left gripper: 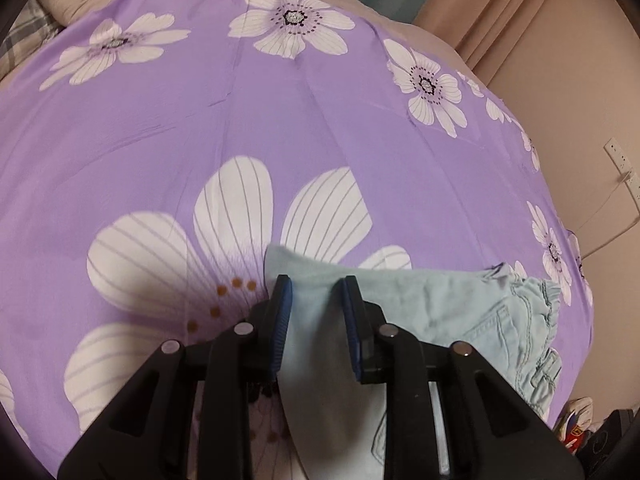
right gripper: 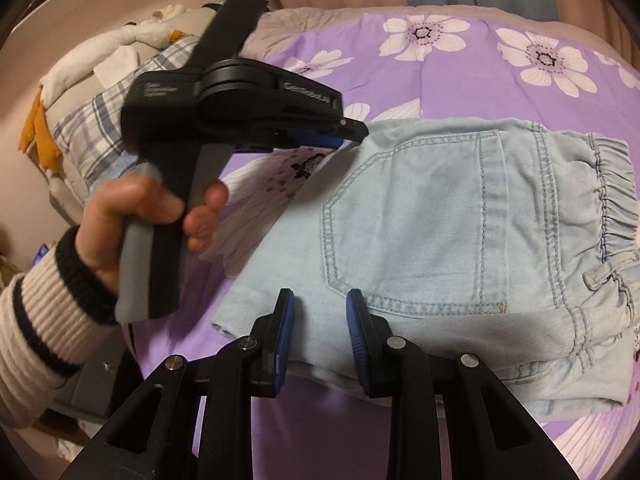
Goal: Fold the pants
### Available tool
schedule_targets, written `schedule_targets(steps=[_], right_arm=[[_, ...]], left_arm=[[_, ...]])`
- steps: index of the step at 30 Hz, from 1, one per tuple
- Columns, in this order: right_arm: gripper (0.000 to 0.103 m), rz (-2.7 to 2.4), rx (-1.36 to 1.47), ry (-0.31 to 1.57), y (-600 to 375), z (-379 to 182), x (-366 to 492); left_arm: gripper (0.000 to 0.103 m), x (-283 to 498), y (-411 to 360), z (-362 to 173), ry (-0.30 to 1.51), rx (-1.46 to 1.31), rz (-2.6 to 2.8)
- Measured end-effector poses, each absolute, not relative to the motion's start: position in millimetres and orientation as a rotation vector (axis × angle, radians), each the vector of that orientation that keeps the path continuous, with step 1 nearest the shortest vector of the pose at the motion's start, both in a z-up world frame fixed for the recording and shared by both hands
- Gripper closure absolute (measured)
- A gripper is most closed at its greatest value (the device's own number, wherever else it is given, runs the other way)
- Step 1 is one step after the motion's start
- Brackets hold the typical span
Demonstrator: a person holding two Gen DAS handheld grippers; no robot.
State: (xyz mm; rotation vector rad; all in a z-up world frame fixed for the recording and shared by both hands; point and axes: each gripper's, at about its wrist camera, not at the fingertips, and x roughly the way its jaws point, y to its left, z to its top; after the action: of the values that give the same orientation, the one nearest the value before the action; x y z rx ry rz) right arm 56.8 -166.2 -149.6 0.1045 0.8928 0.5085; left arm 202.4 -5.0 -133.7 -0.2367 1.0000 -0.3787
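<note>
Pants (right gripper: 440, 216) in pale denim lie folded on your purple flowered bedspread (right gripper: 460, 80) (back pocket up). Your left gripper (left gripper: 316, 292) pinches a cloth fold at their left end; your right gripper (right gripper: 320, 300) clamps the near edge.

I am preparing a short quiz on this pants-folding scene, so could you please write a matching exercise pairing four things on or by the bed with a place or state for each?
Things:
1. light blue denim pants
2. purple bedsheet with white flowers
3. blue and grey plaid fabric
4. striped knit sleeve with a black cuff

Places or states:
A. bunched at the far left edge of the bed
B. covers the wrist of the hand holding the left gripper
C. spread across the mattress
D. lying with a back pocket facing up

Pairs: 1-D, 2-C, 3-A, 4-B
</note>
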Motion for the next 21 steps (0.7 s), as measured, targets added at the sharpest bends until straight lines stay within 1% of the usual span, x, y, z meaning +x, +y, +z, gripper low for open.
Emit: schedule_targets(steps=[3,4,7,8,15,21], right_arm=[[0.073,0.508,0.099,0.891,-166,-150,56],[0.073,0.506,0.098,0.89,-166,-150,56],[0.073,0.501,0.106,0.888,-167,-150,54],[0.073,0.501,0.111,0.888,-168,-150,53],[0.073,0.505,0.179,0.876,-185,-142,45],[0.073,0.415,0.144,0.796,-207,-122,37]], left_arm=[[0.079,209,-5,-135,1.004,-0.195,-0.322],[0.075,212,-4,-139,1.02,-0.205,-0.313],[0.076,206,3,-136,1.011,-0.249,-0.308],[0.078,201,5,-133,1.005,-0.261,-0.308],[0.078,156,7,-115,0.971,-0.258,-0.312],[0.077,112,-18,-101,0.936,-0.177,-0.391]])
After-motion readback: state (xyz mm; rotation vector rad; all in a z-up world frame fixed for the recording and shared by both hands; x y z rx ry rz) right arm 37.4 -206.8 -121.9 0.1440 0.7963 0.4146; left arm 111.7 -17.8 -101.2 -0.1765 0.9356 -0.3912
